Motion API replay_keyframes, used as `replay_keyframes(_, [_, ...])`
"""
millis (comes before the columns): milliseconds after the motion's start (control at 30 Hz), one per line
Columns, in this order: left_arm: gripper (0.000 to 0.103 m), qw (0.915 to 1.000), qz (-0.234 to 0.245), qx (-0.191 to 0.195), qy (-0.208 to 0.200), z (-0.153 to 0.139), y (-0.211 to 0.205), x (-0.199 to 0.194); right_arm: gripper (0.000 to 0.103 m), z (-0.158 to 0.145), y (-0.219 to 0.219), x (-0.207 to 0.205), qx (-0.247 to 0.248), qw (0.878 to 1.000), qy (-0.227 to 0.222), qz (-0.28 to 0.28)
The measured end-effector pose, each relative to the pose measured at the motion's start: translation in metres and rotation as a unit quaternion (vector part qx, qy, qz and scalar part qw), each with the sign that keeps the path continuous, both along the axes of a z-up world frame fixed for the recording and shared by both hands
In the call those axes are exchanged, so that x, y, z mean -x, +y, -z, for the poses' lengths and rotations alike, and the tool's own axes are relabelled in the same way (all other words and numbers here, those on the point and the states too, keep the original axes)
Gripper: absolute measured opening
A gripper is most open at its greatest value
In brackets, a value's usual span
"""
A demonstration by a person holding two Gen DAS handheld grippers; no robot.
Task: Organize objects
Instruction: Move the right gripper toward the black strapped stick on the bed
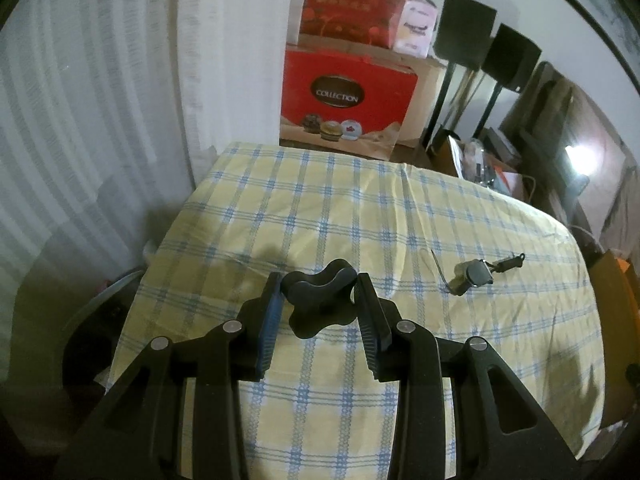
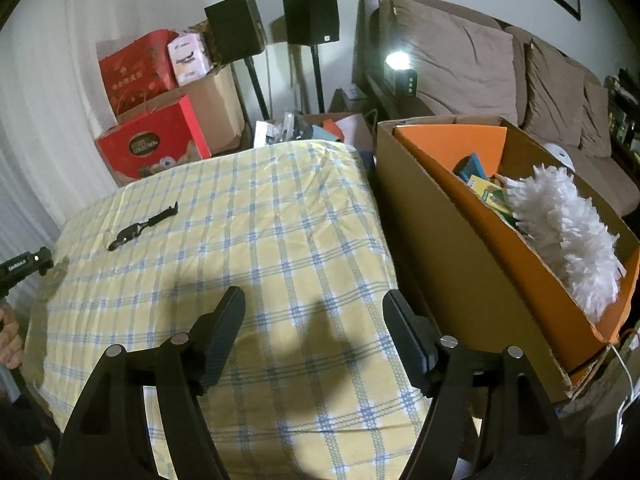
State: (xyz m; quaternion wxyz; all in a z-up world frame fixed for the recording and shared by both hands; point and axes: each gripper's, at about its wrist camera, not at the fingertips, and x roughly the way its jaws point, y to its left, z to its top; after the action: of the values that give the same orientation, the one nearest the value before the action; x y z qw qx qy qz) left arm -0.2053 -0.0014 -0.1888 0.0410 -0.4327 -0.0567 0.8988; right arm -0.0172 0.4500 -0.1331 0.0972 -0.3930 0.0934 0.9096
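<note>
The checked tablecloth (image 2: 280, 240) lies mostly bare; the cardboard box (image 2: 460, 248) walls off its right edge.

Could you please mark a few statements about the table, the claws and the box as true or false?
1. The left claw holds a black star-shaped knob. True.
2. The right claw grips a white duster. False: it is open with nothing between its fingers; the white duster lies in the cardboard box.
3. A small camera with a strap lies on the checked tablecloth. True.
4. The cardboard box stands on the table. False: it stands beside the table, at its edge.
5. Two black speakers stand by the wall. True.
</note>
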Motion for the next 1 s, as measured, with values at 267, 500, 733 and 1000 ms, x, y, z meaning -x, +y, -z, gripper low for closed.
replay_keyframes(267, [0.033,0.9999,0.007,-0.001,-0.01,0.005,0.004,0.0,0.074,0.002,-0.002,0.002,-0.003,1.0,-0.007,-0.006])
replay_keyframes(500, [0.033,0.9999,0.016,0.002,-0.002,0.0,0.01,-0.005,0.074,0.001,-0.003,0.001,-0.001,1.0,-0.004,-0.011])
replay_keyframes(733, [0.033,0.9999,0.014,0.004,0.006,-0.002,0.011,-0.005,0.074,-0.002,-0.002,-0.001,0.026,1.0,0.004,-0.005])
replay_keyframes(1000, [0.033,0.9998,0.017,0.007,0.006,-0.003,0.013,-0.006,0.074,0.002,-0.041,0.019,0.045,0.997,-0.001,-0.059])
